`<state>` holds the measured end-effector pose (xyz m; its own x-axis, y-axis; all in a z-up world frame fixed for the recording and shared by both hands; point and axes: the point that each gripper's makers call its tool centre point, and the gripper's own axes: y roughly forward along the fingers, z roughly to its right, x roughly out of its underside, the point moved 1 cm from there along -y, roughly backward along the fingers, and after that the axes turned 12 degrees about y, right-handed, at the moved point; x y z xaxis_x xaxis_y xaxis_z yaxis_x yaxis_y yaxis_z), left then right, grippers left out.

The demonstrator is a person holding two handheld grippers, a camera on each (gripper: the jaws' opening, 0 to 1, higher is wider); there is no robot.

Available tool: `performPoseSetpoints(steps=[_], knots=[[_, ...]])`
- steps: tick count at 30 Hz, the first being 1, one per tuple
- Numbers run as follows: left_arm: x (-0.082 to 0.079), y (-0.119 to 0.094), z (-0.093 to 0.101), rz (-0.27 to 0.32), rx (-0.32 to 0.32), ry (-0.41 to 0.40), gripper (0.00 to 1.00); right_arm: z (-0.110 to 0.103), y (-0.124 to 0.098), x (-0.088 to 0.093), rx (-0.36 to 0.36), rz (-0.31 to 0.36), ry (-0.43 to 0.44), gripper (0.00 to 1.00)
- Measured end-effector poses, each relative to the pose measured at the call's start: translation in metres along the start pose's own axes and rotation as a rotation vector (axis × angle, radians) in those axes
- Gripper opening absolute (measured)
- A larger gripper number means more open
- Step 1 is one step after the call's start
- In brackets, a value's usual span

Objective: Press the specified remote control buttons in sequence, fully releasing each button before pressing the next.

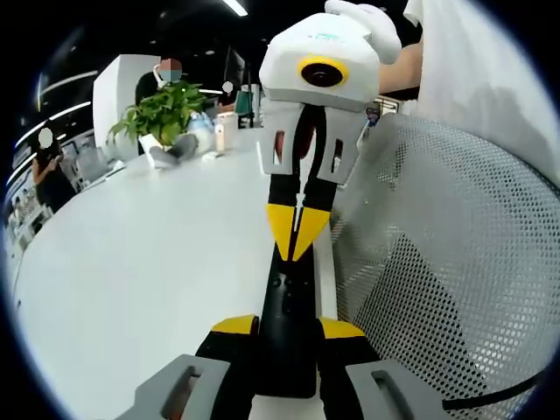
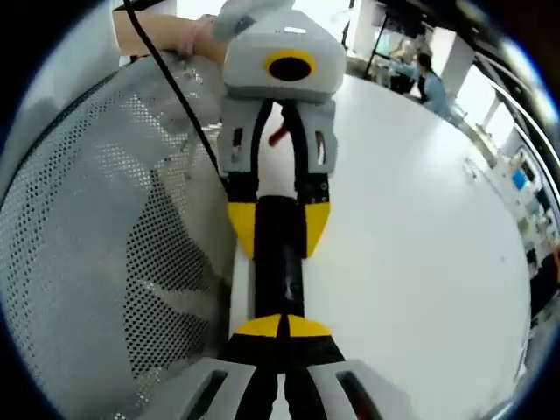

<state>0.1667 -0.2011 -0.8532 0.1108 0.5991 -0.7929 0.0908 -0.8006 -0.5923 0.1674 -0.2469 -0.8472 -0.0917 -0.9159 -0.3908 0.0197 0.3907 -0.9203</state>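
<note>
While my left gripper (image 1: 289,328) clamps the near end of the black remote control (image 1: 287,306) on the white table (image 1: 131,280), jaws closed against its sides, my right gripper (image 2: 280,325), tips pinched together and holding nothing, rests on its buttons. Risk: the remote lies against the mesh basket (image 1: 446,262); uneven pressure could twist it, striking a neighbouring button.

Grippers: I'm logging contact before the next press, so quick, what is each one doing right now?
Left gripper: shut on the remote control, clamping its near end.
Right gripper: shut, tips together on the remote's face.
</note>
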Motion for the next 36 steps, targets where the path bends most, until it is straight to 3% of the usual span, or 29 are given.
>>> performPoseSetpoints(steps=[5,8,12,15,21,23,24,27,30,36], knots=[[0.0002,0.0003,0.0,-0.002,-0.001,0.0,0.25,0.0005,0.0027,-0.0016,-0.016,-0.134,-0.079,0.0],[0.0005,0.0002,0.0,0.0,0.0,0.0,0.25,0.0019,0.0027,-0.0017,-0.035,-0.138,-0.05,0.0],[0.0004,0.0004,-0.0003,0.002,0.004,0.0,0.25,0.0025,0.0017,-0.0009,-0.036,-0.067,0.046,0.0],[0.0004,0.0006,-0.0002,-0.003,0.006,0.003,0.25,0.0033,0.0002,-0.0001,-0.021,0.042,0.139,0.0],[0.0007,0.0008,-0.0003,0.0,0.01,0.0,0.25,0.0032,-0.002,0.0003,-0.011,0.184,0.22,0.0],[0.0006,0.0009,-0.0004,0.002,0.008,-0.006,0.25,0.0033,-0.0028,0.0007,-0.027,0.234,0.218,0.0],[0.0005,0.0009,-0.0004,0.004,0.006,-0.01,0.25,0.0038,-0.0034,0.0006,-0.052,0.264,0.299,0.0],[0.0003,0.0007,-0.0004,0.01,0.007,-0.017,0.25,0.0061,-0.0046,0.0004,-0.104,0.289,0.386,0.0],[0.0002,0.0007,-0.0005,0.012,0.009,-0.021,0.25,0.0075,-0.0043,-0.0002,-0.098,0.265,0.357,0.0],[0.0,0.0007,-0.0005,0.012,0.009,-0.022,0.25,0.0049,-0.0034,-0.0056,-0.06,0.193,0.168,0.0]])
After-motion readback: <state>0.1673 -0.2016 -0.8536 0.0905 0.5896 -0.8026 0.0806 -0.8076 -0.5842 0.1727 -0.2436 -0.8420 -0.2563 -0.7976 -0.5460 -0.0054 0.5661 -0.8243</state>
